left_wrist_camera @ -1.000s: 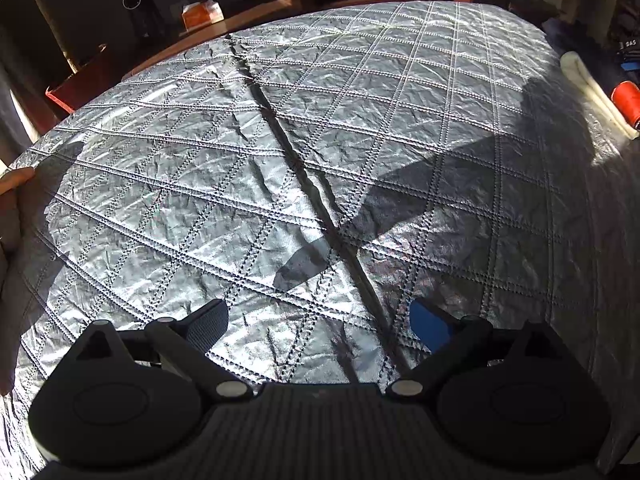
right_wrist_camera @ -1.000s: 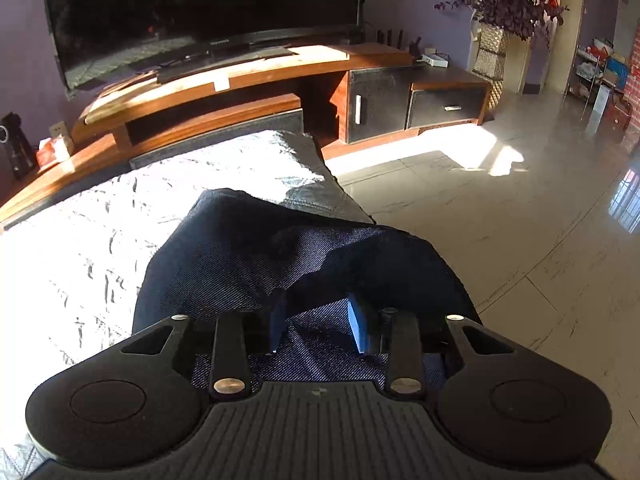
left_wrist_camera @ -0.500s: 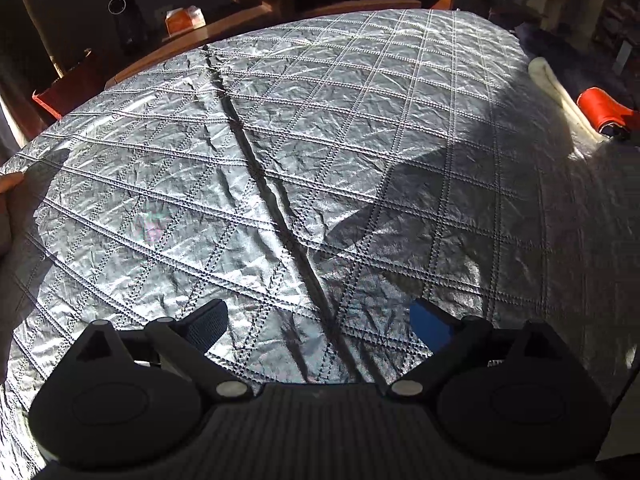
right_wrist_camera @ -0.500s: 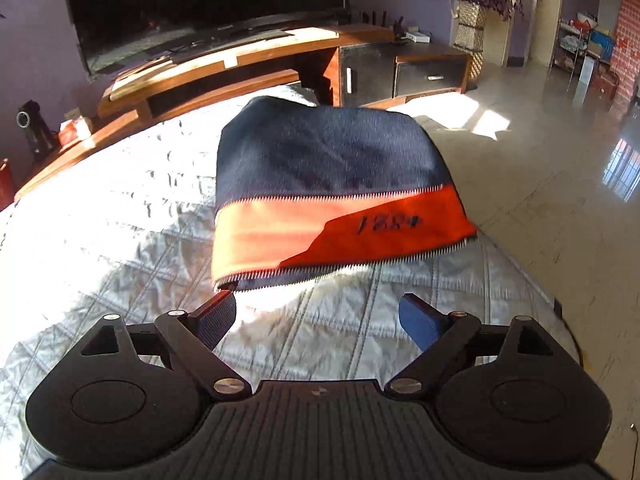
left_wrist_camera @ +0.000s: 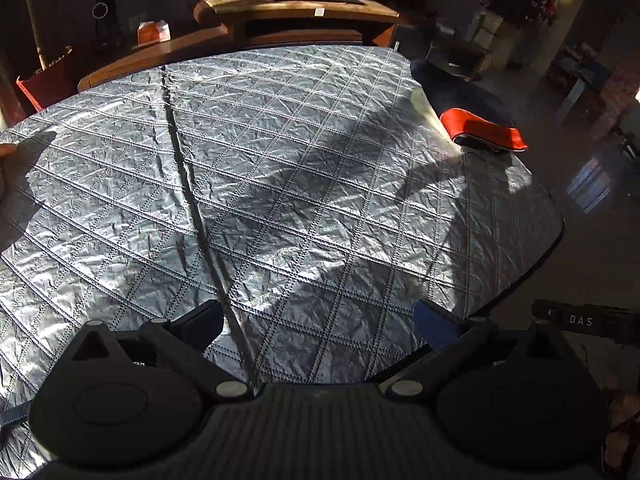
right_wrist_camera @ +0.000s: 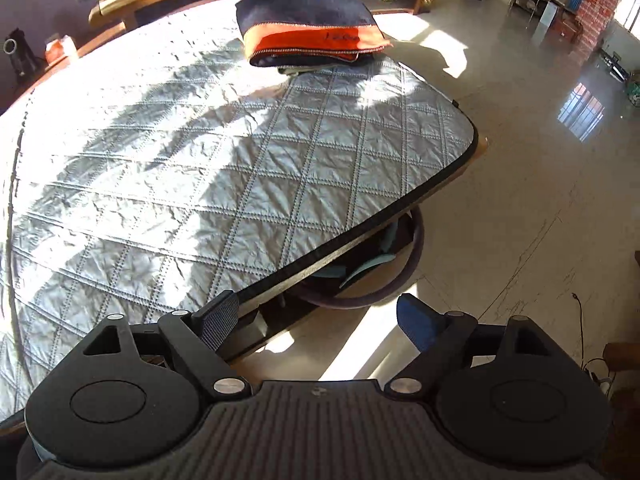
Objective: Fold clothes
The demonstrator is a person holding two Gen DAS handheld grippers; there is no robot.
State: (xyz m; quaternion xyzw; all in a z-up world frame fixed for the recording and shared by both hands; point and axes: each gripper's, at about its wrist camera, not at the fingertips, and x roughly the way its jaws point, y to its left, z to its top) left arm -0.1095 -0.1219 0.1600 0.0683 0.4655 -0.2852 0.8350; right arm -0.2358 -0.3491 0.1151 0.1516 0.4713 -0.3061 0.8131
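While both tongs, left [left_wrist_camera: 318, 322] and right [right_wrist_camera: 318, 322], hang spread and empty, the folded garment [right_wrist_camera: 308, 32] lies at the mat's [right_wrist_camera: 200, 160] far corner, seemingly soft and floppy, best gripped at its doubled edge.

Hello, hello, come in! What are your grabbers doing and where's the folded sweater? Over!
Left gripper open, empty. Right gripper open, empty, beyond the table's edge. Folded sweater on the quilted cover, far corner. Nothing in the way.
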